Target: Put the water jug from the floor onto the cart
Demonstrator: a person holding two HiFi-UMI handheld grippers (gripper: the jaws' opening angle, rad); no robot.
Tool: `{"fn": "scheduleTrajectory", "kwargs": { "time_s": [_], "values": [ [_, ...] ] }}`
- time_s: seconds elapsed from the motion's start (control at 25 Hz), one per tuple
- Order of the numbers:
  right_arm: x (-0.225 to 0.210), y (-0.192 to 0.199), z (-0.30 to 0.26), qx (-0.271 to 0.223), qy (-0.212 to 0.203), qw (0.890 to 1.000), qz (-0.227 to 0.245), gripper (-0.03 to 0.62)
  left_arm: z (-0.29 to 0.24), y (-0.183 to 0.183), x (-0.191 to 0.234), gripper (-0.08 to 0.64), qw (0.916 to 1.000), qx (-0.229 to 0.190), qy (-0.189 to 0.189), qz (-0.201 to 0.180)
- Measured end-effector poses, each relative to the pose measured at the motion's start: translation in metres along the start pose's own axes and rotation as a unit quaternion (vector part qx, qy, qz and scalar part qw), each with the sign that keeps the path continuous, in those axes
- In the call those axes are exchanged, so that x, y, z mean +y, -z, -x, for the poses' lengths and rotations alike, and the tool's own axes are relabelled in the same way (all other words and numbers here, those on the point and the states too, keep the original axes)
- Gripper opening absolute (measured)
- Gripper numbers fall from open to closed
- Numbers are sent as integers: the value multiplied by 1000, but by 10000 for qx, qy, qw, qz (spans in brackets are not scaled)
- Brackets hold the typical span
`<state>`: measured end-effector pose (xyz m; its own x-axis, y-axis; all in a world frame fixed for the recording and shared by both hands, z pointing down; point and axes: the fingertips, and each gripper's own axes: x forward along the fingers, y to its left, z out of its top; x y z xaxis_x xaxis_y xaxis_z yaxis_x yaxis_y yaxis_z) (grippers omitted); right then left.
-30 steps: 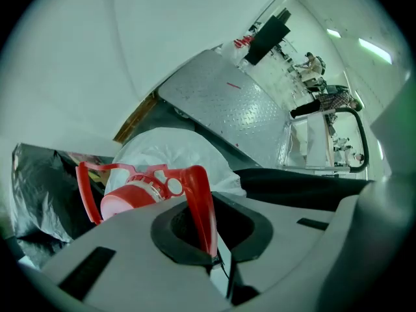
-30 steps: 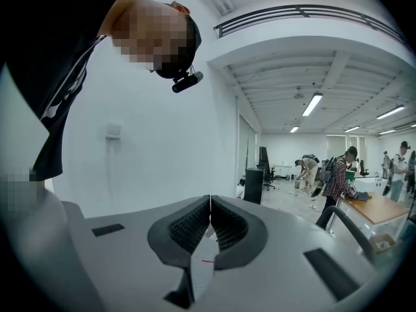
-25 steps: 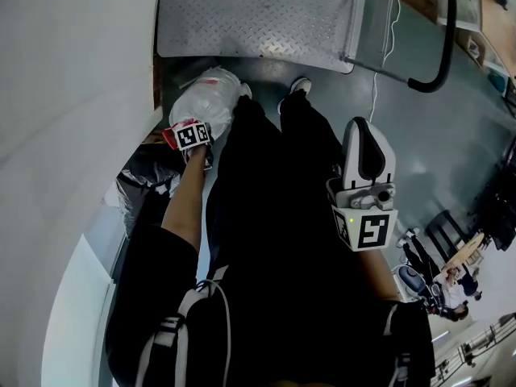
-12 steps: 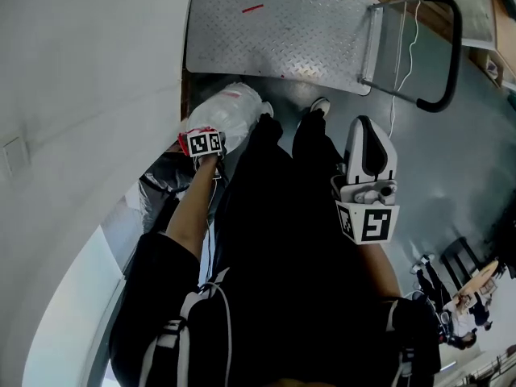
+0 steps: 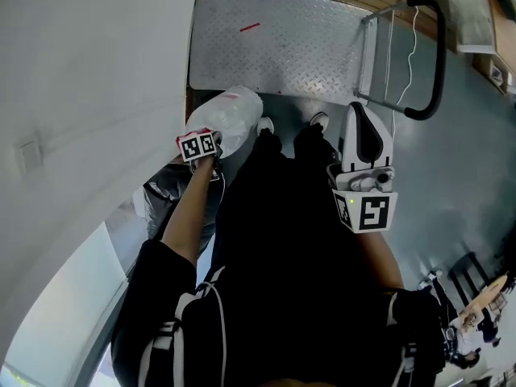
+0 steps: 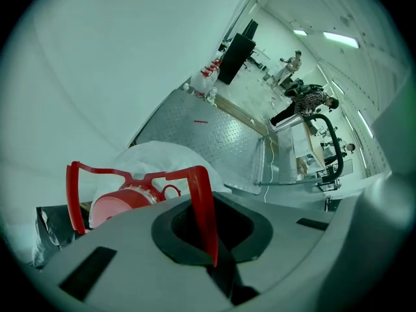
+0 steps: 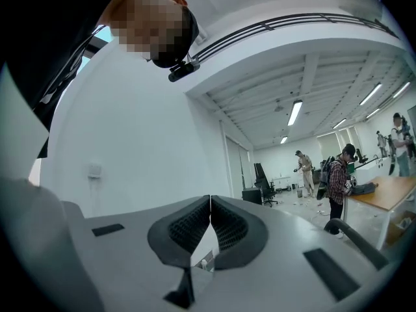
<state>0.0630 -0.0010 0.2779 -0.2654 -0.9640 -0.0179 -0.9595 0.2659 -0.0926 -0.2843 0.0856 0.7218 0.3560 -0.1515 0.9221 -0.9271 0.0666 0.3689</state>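
The water jug (image 5: 230, 118), clear plastic with a red cap (image 6: 120, 200), hangs by its red handle (image 6: 203, 207) just in front of the cart. My left gripper (image 5: 199, 146) is shut on that handle, which runs between its pads; in the left gripper view the left gripper (image 6: 214, 262) points steeply down over the jug (image 6: 162, 164). The cart's steel platform (image 5: 282, 47) lies directly beyond the jug, with its black push handle (image 5: 435, 55) at the right. My right gripper (image 5: 361, 113) is shut and holds nothing; the right gripper (image 7: 210, 201) points level into the room.
A white wall (image 5: 81, 95) runs close along the left. A black plastic bag (image 5: 161, 196) lies by the wall behind the jug. My shoes (image 5: 318, 121) stand at the cart's near edge. A white cord (image 5: 389, 63) hangs from the cart frame. People (image 7: 338, 181) stand far off.
The left gripper has risen with the jug and carried it closer to the cart's near edge. The right gripper has moved forward toward the cart's handle side.
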Motion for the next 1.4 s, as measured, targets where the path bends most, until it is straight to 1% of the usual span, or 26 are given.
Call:
{"fn": "scheduleTrajectory", "kwargs": {
  "time_s": [0.12, 0.24, 0.32, 0.4, 0.52, 0.68, 0.8, 0.92, 1.04, 1.12, 1.24, 1.4],
  "values": [
    [-24, -8, 4, -100, -67, 9999, -74, 18, 6, -19, -33, 24, 9997, -136, -60, -168],
    [-54, -12, 0, -172, -89, 9996, -213, 17, 7, -39, -51, 24, 9992, -179, -165, -329],
    [-78, -18, 0, -210, -65, 9993, -314, 18, 10, -49, -58, 23, 9989, -261, -227, -315],
    [-103, -29, 5, -255, -50, 9991, -324, 18, 13, -55, -69, 23, 9988, -339, -267, -225],
    [-137, -34, 13, -239, -27, 9993, -300, 18, 13, -71, -94, 23, 9987, -487, -146, -37],
    [-163, -27, 26, -125, 170, 9993, -306, 18, 3, -99, -133, 24, 9982, -591, 106, -40],
    [-169, -27, 31, -93, 339, 9989, -304, 18, -2, -119, -162, 23, 9981, -509, 233, -257],
    [-170, -27, 28, -87, 474, 9986, -234, 17, -9, -138, -188, 20, 9978, -299, 232, -552],
    [-169, -27, 25, -76, 749, 9970, -178, 18, -21, -149, -209, 18, 9947, -89, 310, -975],
    [-167, -28, 22, -85, 959, 9951, -204, 17, -27, -154, -214, 18, 9925, -11, 342, -1169],
    [-162, -24, 13, -48, 1148, 9931, -248, 18, -37, -167, -222, 18, 9908, -44, 379, -1300],
    [-151, -25, -3, -25, 1245, 9910, -496, 18, -56, -189, -236, 18, 9914, -37, 461, -1225]
  ]
}}
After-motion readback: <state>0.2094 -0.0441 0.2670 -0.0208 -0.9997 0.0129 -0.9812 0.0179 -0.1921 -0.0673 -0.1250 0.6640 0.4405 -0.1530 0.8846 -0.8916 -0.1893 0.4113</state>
